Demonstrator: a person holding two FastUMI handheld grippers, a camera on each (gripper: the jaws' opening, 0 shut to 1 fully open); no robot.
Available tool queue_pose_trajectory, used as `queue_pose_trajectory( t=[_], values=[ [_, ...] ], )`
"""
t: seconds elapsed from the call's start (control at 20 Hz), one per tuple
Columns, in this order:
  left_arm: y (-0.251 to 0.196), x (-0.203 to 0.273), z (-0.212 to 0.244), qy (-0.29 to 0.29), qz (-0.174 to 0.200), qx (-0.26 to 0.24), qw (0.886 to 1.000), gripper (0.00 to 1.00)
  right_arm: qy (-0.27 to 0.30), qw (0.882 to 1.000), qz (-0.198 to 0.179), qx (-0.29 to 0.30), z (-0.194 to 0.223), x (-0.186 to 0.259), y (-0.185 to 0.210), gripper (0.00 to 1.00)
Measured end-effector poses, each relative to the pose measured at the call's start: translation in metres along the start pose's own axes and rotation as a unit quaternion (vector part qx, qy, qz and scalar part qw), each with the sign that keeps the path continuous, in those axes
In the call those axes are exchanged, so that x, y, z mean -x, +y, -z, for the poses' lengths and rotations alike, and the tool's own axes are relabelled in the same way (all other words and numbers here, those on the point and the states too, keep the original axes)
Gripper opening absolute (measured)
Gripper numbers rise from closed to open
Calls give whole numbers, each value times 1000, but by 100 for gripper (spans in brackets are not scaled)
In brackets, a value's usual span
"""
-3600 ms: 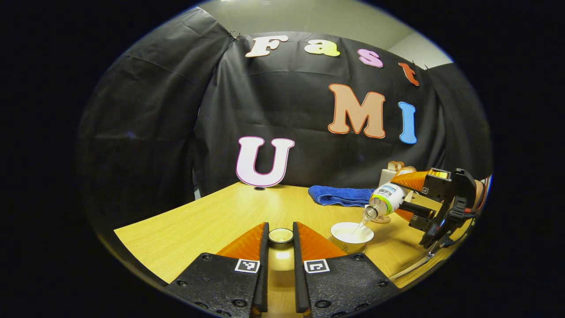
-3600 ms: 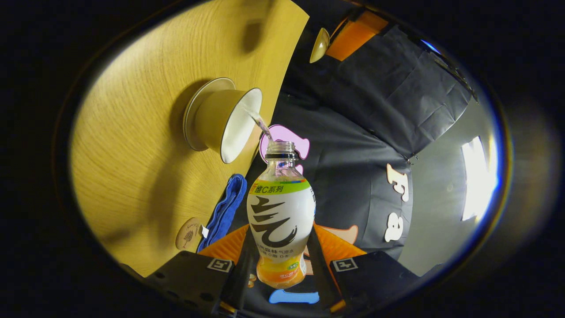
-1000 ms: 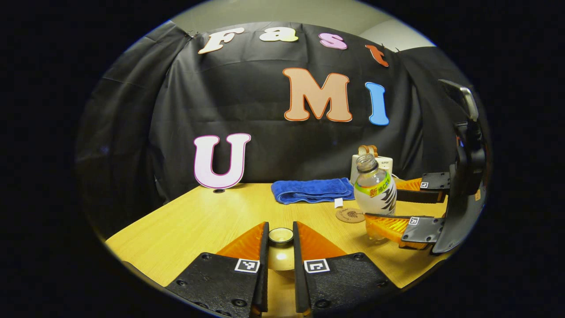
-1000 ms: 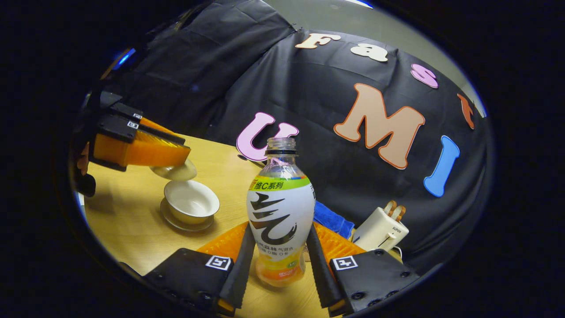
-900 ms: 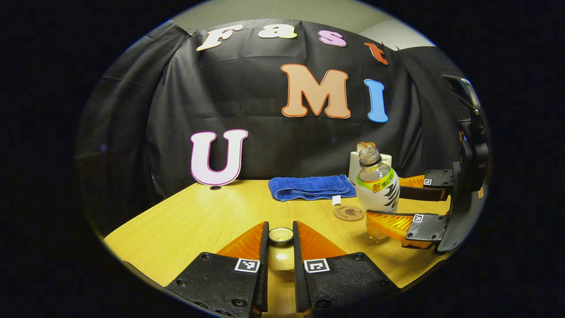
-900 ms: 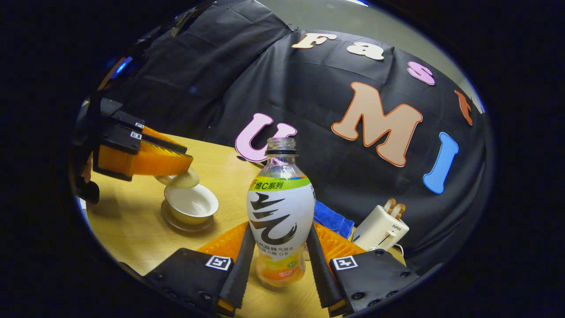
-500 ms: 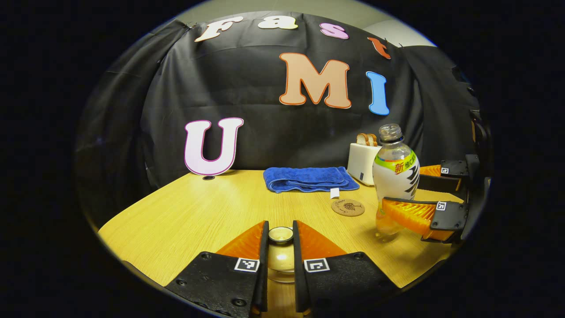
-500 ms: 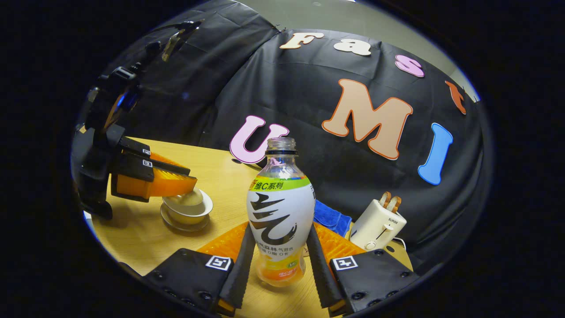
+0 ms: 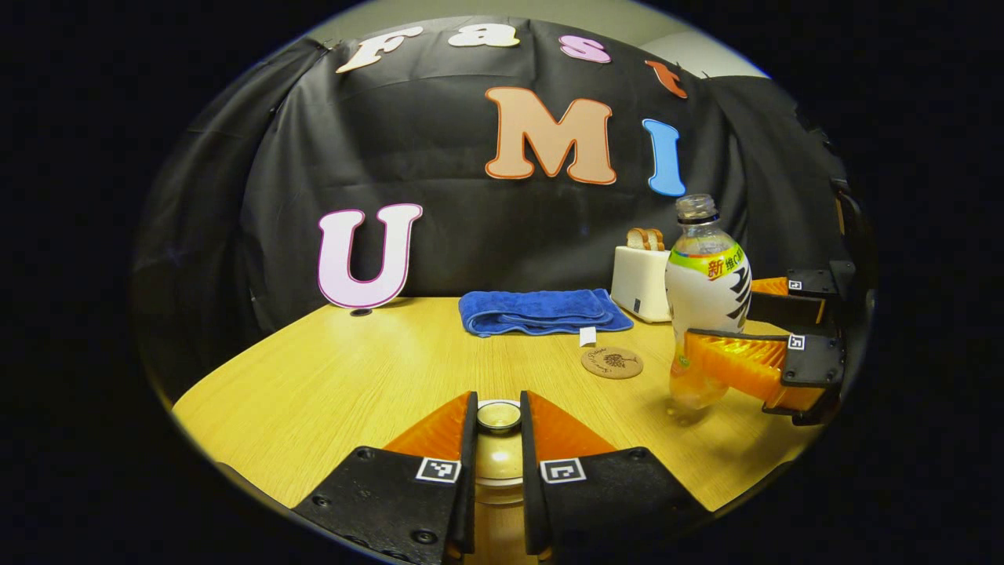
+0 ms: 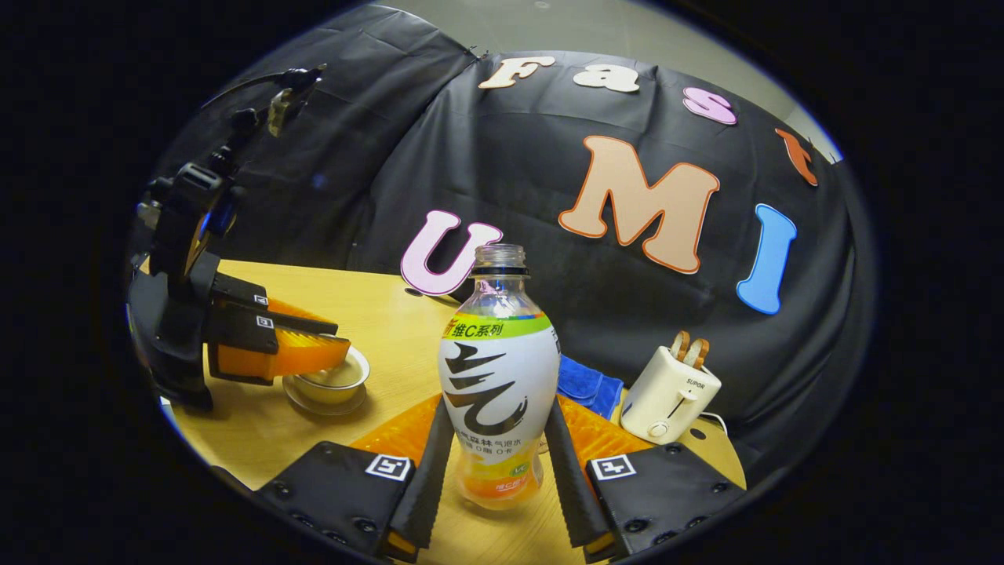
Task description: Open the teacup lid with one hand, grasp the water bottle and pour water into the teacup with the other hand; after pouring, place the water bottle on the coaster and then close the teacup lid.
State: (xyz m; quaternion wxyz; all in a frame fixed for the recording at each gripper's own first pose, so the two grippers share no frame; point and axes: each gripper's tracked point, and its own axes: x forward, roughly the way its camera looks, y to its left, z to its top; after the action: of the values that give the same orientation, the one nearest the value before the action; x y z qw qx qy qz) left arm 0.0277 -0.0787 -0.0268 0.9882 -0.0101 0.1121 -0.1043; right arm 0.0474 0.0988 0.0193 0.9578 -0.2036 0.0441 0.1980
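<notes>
The right gripper clamped both fingers on the upright bottle, which hung just beside the coaster, not yet over it. The left gripper pinched the lid's knob at the teacup.

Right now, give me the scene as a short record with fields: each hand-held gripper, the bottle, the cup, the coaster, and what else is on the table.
left hand-held gripper: shut on the lid, lid at the teacup
right hand-held gripper: shut on the water bottle
water bottle: upright, uncapped, beside the coaster, not on it
coaster: bare, flat on the table
teacup: on its saucer; whether the lid is fully seated cannot be told
background: blue towel, toaster with bread
</notes>
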Motion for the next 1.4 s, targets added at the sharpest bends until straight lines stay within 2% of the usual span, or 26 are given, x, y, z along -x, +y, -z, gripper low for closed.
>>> queue_pose_trajectory(
  t=[0.35,0.45,0.5,0.65,0.7,0.8,1.1,1.25,1.4],
  values=[
    [-4,6,2,-5,9,-2,1000,29,-3,1000,12,-21,0,-3,-9,68],
    [-8,7,2,-11,13,-4,1000,41,-1,999,11,-36,1,-4,-12,68],
    [-9,9,2,-13,15,-6,1000,55,1,999,12,-44,1,-6,-14,69],
    [-10,13,-1,-23,13,-7,1000,72,-1,998,21,-66,0,-9,-22,67],
    [-7,15,-5,-29,10,-8,999,82,-7,997,26,-70,-3,-11,-26,67],
    [-5,20,-11,-43,2,-9,999,91,-15,996,30,-86,-8,-15,-32,68],
    [3,44,-22,-71,-16,-8,997,92,-18,991,36,-126,-14,-31,-48,68],
    [7,56,-23,-77,-23,-9,997,89,-20,987,32,-156,-18,-44,-52,67],
    [11,64,-26,-85,-30,-11,996,91,-20,983,37,-179,-18,-59,-56,67]
  ],
)
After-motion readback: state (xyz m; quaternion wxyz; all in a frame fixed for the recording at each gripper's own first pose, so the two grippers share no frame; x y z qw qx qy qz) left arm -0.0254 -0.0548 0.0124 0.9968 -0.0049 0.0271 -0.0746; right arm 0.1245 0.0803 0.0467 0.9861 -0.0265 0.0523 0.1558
